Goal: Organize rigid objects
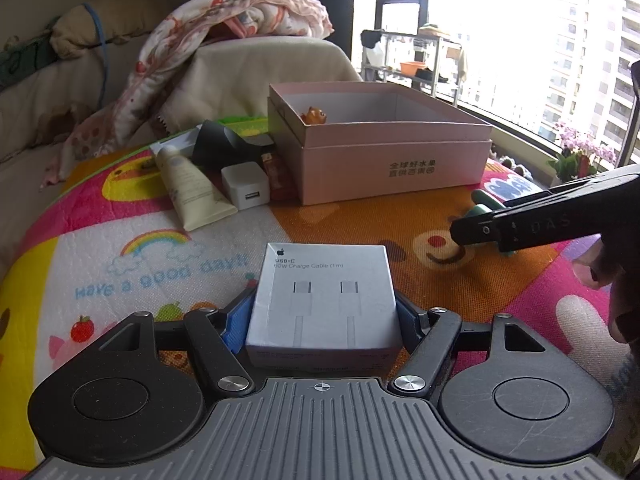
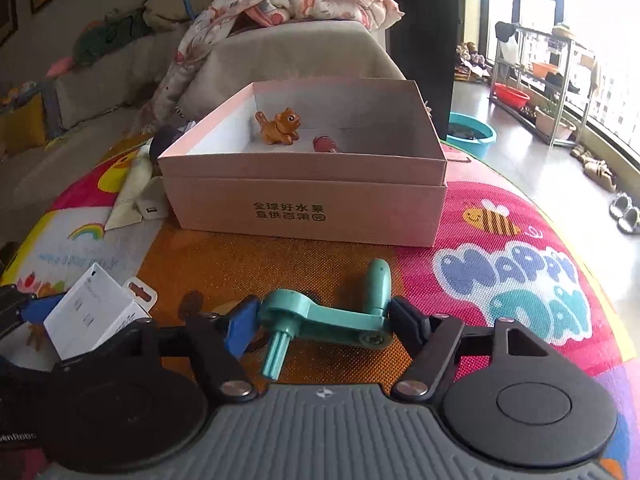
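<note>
My right tool point(image 2: 320, 316) closes around the teal plastic crank-shaped toy point(image 2: 336, 312), its long axis crosswise (pink cardboard box point(image 2: 304, 204) straight ahead); left tool point(image 1: 320, 320) holds the white cable carton point(image 1: 324, 300).

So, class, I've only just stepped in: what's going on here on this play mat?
A person is tidying small items into the pink box, a gripper in each hand. The left gripper clamps a white USB-C cable box. The right gripper brackets a teal plastic crank lying on the mat. An orange toy cat already sits in the box.
</note>
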A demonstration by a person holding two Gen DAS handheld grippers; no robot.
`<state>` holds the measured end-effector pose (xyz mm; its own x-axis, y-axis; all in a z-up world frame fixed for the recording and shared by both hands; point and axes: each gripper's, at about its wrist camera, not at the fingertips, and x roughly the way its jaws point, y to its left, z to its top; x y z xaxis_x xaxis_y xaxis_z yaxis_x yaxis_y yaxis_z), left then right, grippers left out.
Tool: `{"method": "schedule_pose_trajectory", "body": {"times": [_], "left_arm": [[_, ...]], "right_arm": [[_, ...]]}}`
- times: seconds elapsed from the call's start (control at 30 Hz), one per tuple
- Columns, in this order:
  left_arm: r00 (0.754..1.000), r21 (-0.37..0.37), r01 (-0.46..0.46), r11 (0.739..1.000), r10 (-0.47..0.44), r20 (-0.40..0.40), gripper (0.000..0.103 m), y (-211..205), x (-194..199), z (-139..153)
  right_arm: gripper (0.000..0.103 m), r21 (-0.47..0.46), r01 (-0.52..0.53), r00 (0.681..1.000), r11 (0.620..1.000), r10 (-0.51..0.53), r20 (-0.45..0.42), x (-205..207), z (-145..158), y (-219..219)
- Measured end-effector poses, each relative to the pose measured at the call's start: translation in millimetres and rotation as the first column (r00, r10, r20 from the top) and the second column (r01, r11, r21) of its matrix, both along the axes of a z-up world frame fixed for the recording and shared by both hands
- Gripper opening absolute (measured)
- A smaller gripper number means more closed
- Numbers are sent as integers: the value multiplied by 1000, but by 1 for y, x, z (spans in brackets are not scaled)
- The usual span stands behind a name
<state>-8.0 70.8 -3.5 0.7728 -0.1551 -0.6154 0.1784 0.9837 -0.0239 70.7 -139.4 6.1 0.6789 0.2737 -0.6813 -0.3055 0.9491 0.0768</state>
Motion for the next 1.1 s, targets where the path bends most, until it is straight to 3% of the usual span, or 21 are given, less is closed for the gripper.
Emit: {"method": "schedule_pose_trajectory", "body": {"times": [0.17,0.27,0.43,0.63,0.73,0.8,0.87,0.93,0.97,1.03,1.1], "left_arm": [[1000,-17,1,1000,-1,8,75,3,-1,3],[998,-29,51,998,-50,33,74,2,-7,8],[985,-40,114,993,-108,137,74,-2,-12,39],[956,-71,165,984,-142,259,74,-12,23,97],[929,-86,174,981,-135,344,74,-19,51,118],[918,-157,170,973,-99,383,75,-18,82,129],[935,-255,165,953,-69,347,75,-15,119,129],[972,-320,124,939,-50,228,72,-13,156,112],[983,-321,96,942,-39,180,72,-13,166,102],[988,-282,86,956,-46,145,72,-14,168,83],[984,-258,107,960,-66,165,72,-11,153,72]], "right_arm": [[71,-64,-85,995,994,88,54,-29,12,-6],[71,-116,-137,985,984,148,93,-50,20,-13],[71,-154,-156,971,976,180,155,-69,41,-29],[71,-71,-89,960,994,105,261,-44,88,-47],[71,-50,-51,943,997,64,328,-22,106,-46],[71,-49,-42,923,998,58,381,-3,117,-37],[71,-48,-36,891,998,54,452,18,122,-26],[80,-34,-67,864,997,75,497,36,119,-20],[89,-56,-52,871,997,73,486,44,114,-14],[90,-82,-13,903,997,47,427,48,100,-9],[90,-51,-40,931,998,56,360,35,79,-15]]}}
